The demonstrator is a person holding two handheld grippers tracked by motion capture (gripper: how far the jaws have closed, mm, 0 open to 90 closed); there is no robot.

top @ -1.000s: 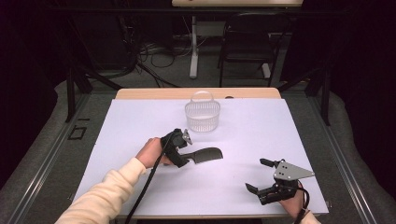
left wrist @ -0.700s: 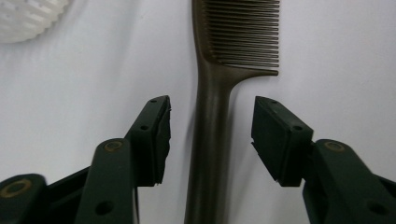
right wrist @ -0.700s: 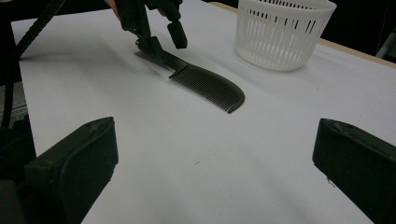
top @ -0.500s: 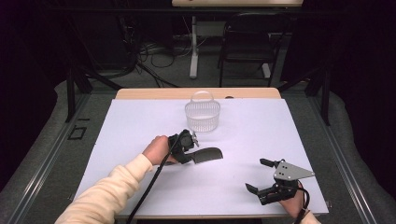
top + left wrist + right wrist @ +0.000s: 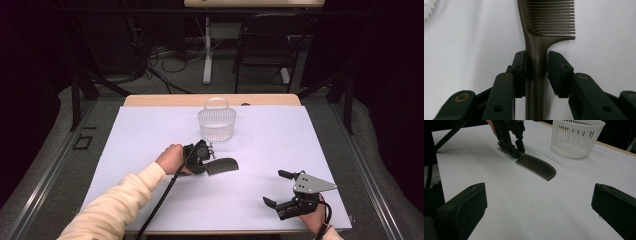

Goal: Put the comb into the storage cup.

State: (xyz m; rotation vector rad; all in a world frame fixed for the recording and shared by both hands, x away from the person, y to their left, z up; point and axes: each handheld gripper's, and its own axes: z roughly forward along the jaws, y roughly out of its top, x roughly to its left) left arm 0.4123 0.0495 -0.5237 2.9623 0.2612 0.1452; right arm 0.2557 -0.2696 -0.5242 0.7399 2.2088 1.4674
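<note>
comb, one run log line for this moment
left hand-held gripper: jaws just closing around comb handle | comb: flat on table | right hand-held gripper: open, apart

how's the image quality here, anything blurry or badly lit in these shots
High view: the white table cover is evenly lit, the room behind nearly black. Left gripper view: the dark brown plastic comb is sharp, its teeth distinct, with soft shadow beside the handle; the jaw bases at the bottom edge blur. Right gripper view: the near jaws are soft and dark, while the comb and white slotted plastic basket stay fairly clear.
</note>
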